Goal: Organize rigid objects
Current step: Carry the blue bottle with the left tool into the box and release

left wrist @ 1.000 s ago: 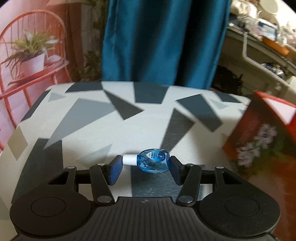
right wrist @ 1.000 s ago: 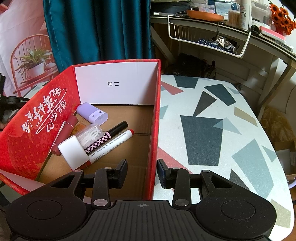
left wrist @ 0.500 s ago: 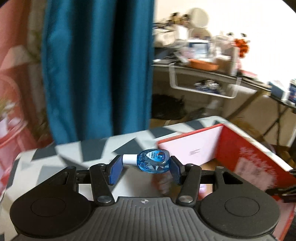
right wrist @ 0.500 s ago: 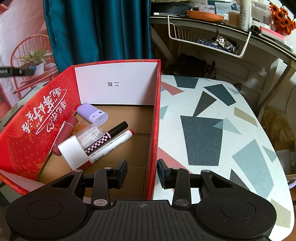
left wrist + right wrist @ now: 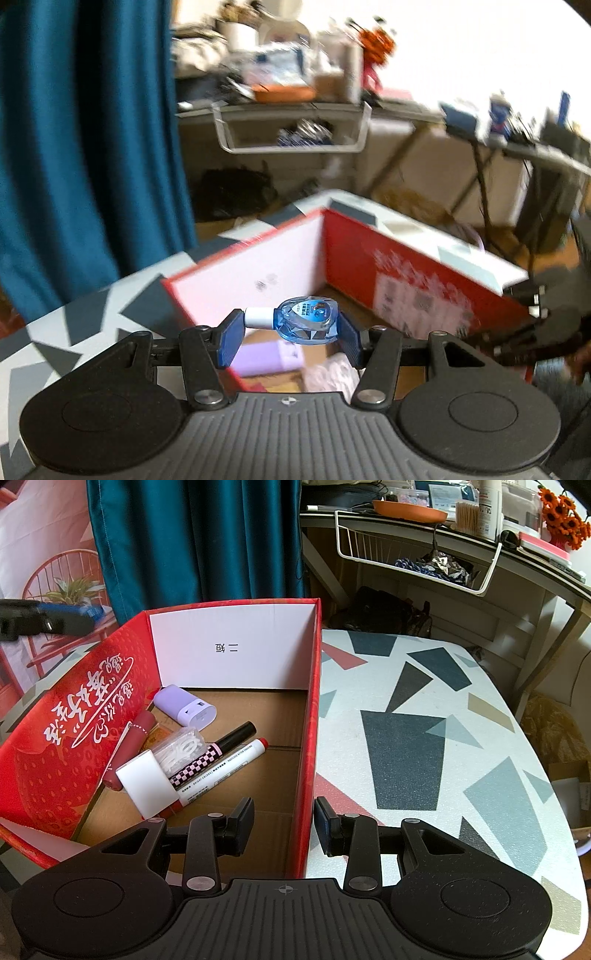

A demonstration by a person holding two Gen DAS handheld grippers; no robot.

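Note:
My left gripper (image 5: 291,334) is shut on a blue correction tape dispenser (image 5: 304,322) with a white tip, and holds it in the air above the near corner of the red cardboard box (image 5: 354,254). In the right wrist view the left gripper (image 5: 44,622) shows at the far left, above the box's left wall. My right gripper (image 5: 283,829) straddles the right wall of the box (image 5: 308,746), its jaws a little apart and not touching it. Inside lie a lilac case (image 5: 184,705), two markers (image 5: 229,755), a white block (image 5: 146,782) and a pink tube (image 5: 127,747).
The box stands on a white table (image 5: 424,738) with grey and dark triangles. A teal curtain (image 5: 199,542) hangs behind. A cluttered shelf with a white wire basket (image 5: 417,561) stands at the back right. Bare tabletop lies right of the box.
My left gripper has swung right and risen with the correction tape, from over the table to above the box. My right gripper has not moved.

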